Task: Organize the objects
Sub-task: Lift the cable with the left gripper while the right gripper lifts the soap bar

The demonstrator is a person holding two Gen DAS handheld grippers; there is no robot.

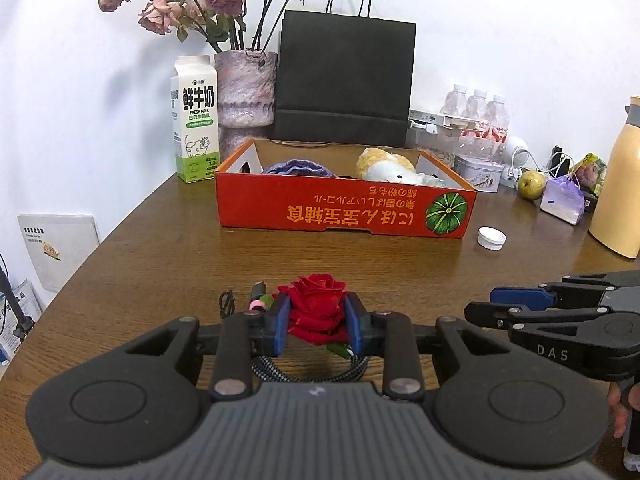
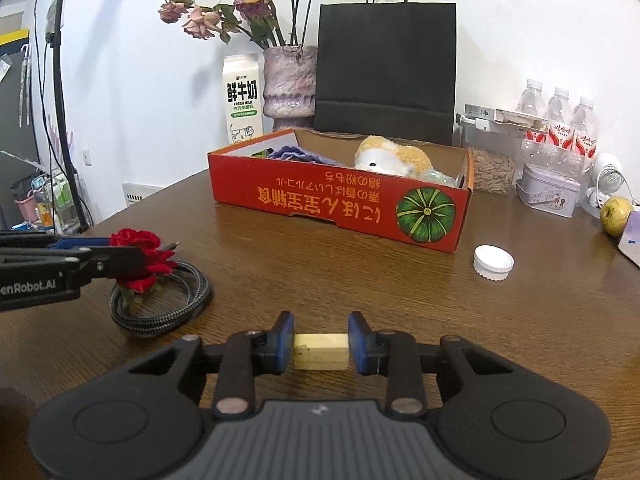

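Note:
My left gripper (image 1: 317, 322) is shut on a red rose (image 1: 318, 304), its blue pads (image 1: 281, 322) pressing both sides of the bloom, above a coiled braided cable (image 2: 160, 300). In the right wrist view the rose (image 2: 140, 258) shows at the left in that gripper's jaws. My right gripper (image 2: 320, 344) is shut on a pale yellow block (image 2: 320, 351) just above the wooden table (image 2: 360, 288). An open orange cardboard box (image 1: 344, 210) stands ahead, holding a plush toy (image 1: 386, 166) and a purple cloth (image 1: 296, 168).
A white bottle cap (image 2: 493, 262) lies right of the box. Behind it stand a milk carton (image 1: 195, 120), a vase of dried roses (image 1: 246, 88) and a black paper bag (image 1: 344, 80). Water bottles (image 2: 560, 128), a tin (image 2: 548, 194), a pear (image 2: 616, 216) and a yellow flask (image 1: 618, 184) crowd the right.

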